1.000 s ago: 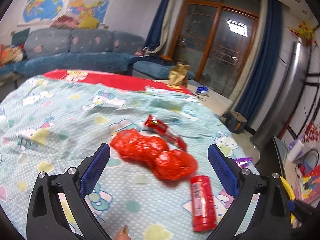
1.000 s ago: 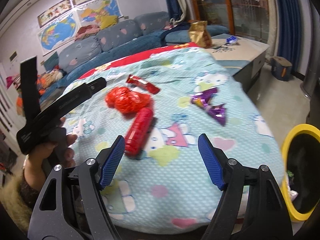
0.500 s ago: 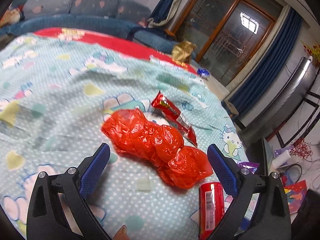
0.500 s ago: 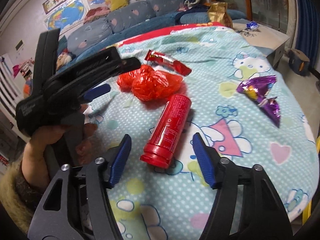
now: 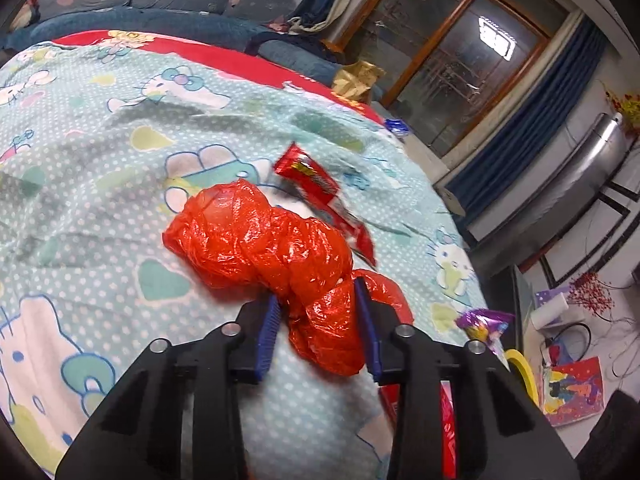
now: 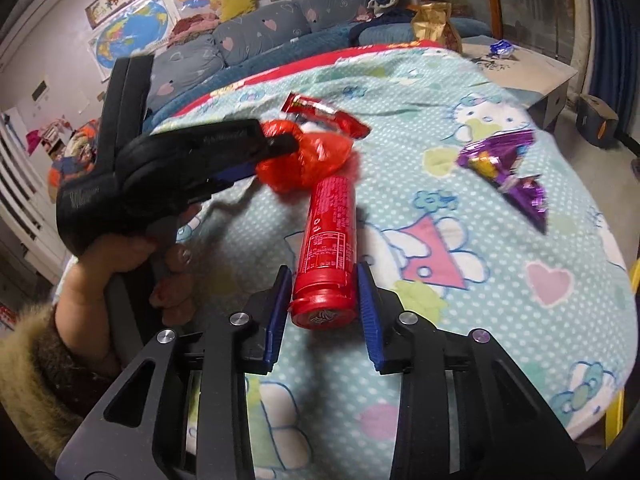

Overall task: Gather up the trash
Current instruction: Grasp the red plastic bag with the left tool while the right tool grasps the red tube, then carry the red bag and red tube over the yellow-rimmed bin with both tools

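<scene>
A living room with a bed or low surface covered by a pale green cartoon-cat sheet [image 6: 500, 320], where the trash lies.

Nearest in the right wrist view, the right tool [image 6: 324, 300] has its blue pads on either side of the capped end of a red canister [image 6: 328, 236] lying on the sheet; its jaws are closing, and the pads look to be touching the canister's sides. To the left, a hand [image 6: 116, 256] in a fur-cuffed sleeve grips the left tool [image 5: 316, 320]. In the left wrist view that tool's jaws are closing with the near end of a crumpled red plastic bag [image 5: 264, 248] squeezed between its pads.

Just beyond the bag lies a red snack wrapper [image 5: 320, 196], touching it. A purple foil wrapper [image 6: 508, 164] lies well apart to the right. Farther off stand a gold bag [image 6: 432, 24], a grey couch [image 6: 256, 44] and world maps [image 6: 132, 32] on the wall.
</scene>
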`<action>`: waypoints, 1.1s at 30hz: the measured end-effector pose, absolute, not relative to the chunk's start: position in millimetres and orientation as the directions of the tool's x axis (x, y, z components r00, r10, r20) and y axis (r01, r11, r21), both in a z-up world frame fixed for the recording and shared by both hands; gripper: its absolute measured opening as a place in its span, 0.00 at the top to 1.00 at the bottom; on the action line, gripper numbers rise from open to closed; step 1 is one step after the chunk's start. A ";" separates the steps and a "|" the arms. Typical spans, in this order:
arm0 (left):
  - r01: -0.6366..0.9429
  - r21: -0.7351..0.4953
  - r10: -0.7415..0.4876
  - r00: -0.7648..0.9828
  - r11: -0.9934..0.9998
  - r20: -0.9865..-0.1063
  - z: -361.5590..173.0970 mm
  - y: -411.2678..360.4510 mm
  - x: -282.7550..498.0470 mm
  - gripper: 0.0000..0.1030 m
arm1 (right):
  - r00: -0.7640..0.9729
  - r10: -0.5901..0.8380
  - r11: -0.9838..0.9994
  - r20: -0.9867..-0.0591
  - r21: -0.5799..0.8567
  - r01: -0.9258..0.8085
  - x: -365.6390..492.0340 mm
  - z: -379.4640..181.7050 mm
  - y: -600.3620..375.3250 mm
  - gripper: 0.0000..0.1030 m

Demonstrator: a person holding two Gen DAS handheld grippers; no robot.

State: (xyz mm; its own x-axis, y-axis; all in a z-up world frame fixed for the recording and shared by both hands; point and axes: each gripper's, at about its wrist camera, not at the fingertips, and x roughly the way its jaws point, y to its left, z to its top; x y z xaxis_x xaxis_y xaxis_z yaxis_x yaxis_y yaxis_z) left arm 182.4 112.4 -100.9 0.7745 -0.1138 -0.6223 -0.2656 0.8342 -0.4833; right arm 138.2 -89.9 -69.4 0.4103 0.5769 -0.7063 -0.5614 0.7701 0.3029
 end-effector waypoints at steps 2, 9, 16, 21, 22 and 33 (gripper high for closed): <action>-0.250 -0.487 -0.125 0.780 0.837 -0.614 -99.2 107.8 176.4 0.70 | 0.419 0.583 0.774 -0.696 0.318 -0.548 138.1 -65.6 -100.7 0.76; -0.154 -0.445 -0.144 0.812 0.882 -0.566 -74.6 74.5 157.1 0.70 | 0.460 0.592 0.785 -0.662 0.345 -0.514 140.6 -49.3 -136.6 0.76; -0.071 -0.418 -0.176 0.834 0.906 -0.523 -51.4 47.6 146.9 0.70 | 0.537 0.570 0.815 -0.621 0.350 -0.462 146.2 -31.2 -184.5 0.76; -0.016 -0.399 -0.205 0.839 0.917 -0.504 -40.3 26.4 146.2 0.70 | 0.593 0.533 0.846 -0.604 0.358 -0.395 154.2 -23.9 -219.5 0.76; -0.001 -0.396 -0.215 0.839 0.918 -0.501 -38.2 20.3 146.0 0.70 | 0.604 0.524 0.851 -0.600 0.360 -0.381 155.6 -22.7 -227.3 0.76; 0.116 -0.362 -0.295 0.820 0.925 -0.490 -29.9 -28.8 147.4 0.70 | 0.668 0.446 0.890 -0.596 0.378 -0.257 158.3 -26.9 -282.9 0.76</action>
State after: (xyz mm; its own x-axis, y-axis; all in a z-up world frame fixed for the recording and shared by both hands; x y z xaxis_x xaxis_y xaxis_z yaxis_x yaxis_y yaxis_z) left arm 147.4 -28.8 -29.9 0.8204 -0.2947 -0.4900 0.1162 0.9250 -0.3617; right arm 158.3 -282.9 -26.9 0.6683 0.4457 -0.5956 -0.2566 0.8896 0.3778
